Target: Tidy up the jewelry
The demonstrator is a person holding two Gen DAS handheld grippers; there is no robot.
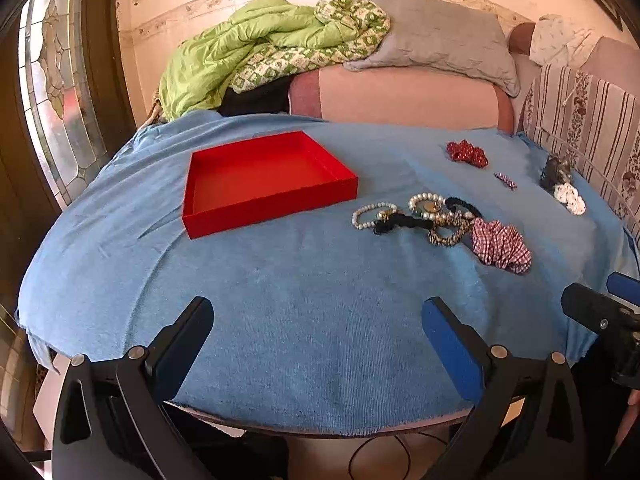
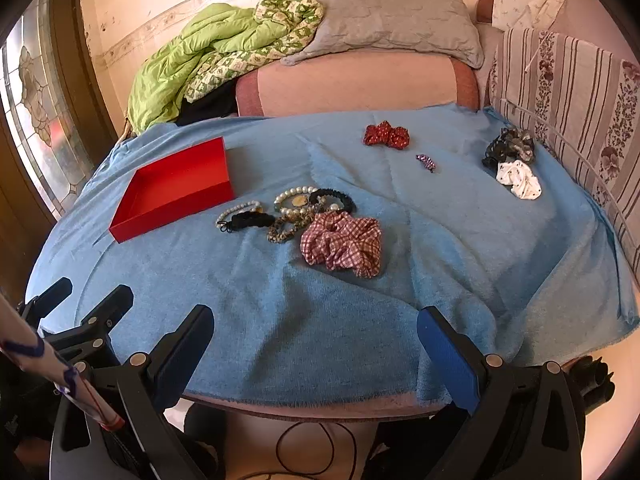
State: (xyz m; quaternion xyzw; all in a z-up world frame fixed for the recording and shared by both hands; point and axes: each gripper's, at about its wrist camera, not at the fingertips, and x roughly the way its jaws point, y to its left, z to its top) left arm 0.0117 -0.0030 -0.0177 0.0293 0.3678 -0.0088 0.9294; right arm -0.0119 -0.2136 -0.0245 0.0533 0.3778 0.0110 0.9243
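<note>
Nothing boxed yet: both grippers wide apart, holding nothing, at the near edge.

Left to right on the blue-clothed tabletop [image 1: 280,300]: empty red box [image 1: 264,178]; bracelet cluster [image 2: 288,210] just right of it, strung out left-to-right; checked scrunchie [image 2: 342,244]. Left gripper [image 1: 318,344] faces the box; right gripper [image 2: 316,350] sits squarer to the cluster, ahead and slightly left, likely nearer.

No readable text, labels, brands or numbers anywhere in either view.
</note>
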